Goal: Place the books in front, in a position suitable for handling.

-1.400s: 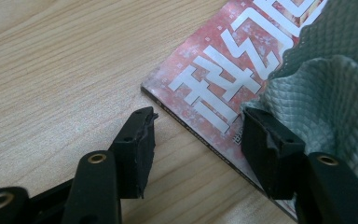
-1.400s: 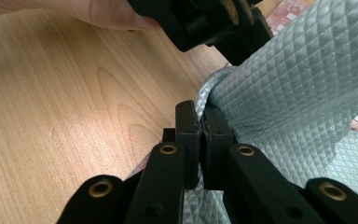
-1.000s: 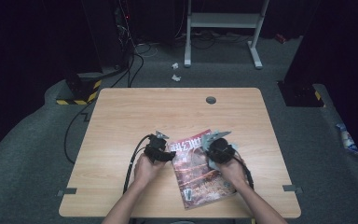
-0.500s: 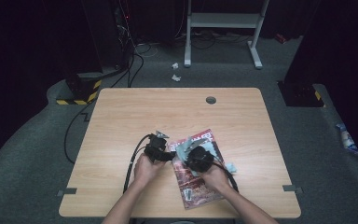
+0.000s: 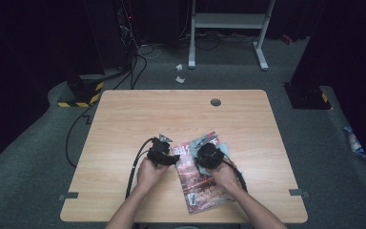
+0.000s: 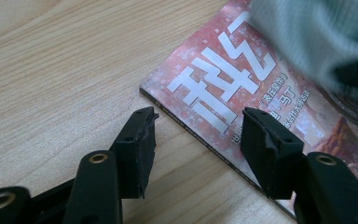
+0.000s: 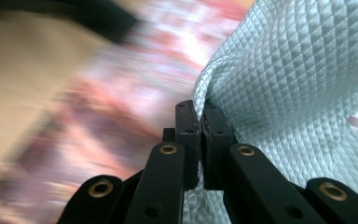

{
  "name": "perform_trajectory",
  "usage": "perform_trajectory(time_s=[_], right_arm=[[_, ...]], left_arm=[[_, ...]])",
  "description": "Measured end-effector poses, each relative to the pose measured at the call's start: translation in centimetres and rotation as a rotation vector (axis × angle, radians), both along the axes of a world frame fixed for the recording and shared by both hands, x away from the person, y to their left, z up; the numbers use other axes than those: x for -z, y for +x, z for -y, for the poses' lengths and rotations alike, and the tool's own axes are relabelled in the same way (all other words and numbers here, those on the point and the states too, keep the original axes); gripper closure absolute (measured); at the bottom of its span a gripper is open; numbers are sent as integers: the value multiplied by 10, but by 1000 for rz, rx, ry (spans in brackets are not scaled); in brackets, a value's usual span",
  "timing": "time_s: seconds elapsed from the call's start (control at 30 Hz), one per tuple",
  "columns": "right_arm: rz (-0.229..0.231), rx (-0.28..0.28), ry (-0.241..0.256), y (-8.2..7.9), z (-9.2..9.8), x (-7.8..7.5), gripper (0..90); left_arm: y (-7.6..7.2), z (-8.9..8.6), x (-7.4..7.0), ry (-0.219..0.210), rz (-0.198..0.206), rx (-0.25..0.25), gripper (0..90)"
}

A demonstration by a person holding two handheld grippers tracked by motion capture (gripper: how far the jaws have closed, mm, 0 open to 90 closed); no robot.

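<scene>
A red magazine [image 5: 205,187] with white lettering lies on the wooden table [image 5: 171,114] near its front edge. My left gripper [image 5: 175,159] is open at the magazine's upper left corner. In the left gripper view the magazine [image 6: 223,88] has its edge between the two jaws of that gripper [image 6: 198,119], low over the table. My right gripper [image 5: 206,153] is over the top of the magazine, shut on a pale blue quilted cloth [image 5: 223,149]. The right gripper view shows the cloth [image 7: 298,84] pinched at a fold in that gripper [image 7: 201,109], with the magazine [image 7: 135,93] blurred beneath.
A round cable hole [image 5: 215,102] sits in the far part of the table. The left gripper's black cable [image 5: 133,167] loops off the front left. On the floor behind stand a white frame [image 5: 228,21] and a yellow-and-black striped base [image 5: 78,98].
My right gripper has swept the cloth leftward across the top of the magazine, closer to the left gripper. The left gripper has stayed at the magazine's corner.
</scene>
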State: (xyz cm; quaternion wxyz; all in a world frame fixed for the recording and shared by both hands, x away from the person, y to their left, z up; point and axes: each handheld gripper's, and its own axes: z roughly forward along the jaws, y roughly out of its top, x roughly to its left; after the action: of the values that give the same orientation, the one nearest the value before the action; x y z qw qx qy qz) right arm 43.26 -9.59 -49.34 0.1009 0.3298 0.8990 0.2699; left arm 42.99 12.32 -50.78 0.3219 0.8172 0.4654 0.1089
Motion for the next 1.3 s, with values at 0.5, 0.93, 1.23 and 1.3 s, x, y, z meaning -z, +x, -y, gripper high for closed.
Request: perform_trajectory(time_s=[0.5, 0.93, 1.23, 1.3], right_arm=[[75, 178, -5, 3, 63, -13, 870], [47, 198, -20, 4, 73, -3, 857], [2, 213, 21, 4, 77, -3, 778], [6, 207, 7, 2, 76, -3, 800]], left_arm=[[12, -11, -13, -63, -18, -57, 426], [32, -10, -1, -22, -27, -56, 465], [24, 1, -4, -7, -20, -9, 613], [21, 4, -5, 14, -16, 1, 615]])
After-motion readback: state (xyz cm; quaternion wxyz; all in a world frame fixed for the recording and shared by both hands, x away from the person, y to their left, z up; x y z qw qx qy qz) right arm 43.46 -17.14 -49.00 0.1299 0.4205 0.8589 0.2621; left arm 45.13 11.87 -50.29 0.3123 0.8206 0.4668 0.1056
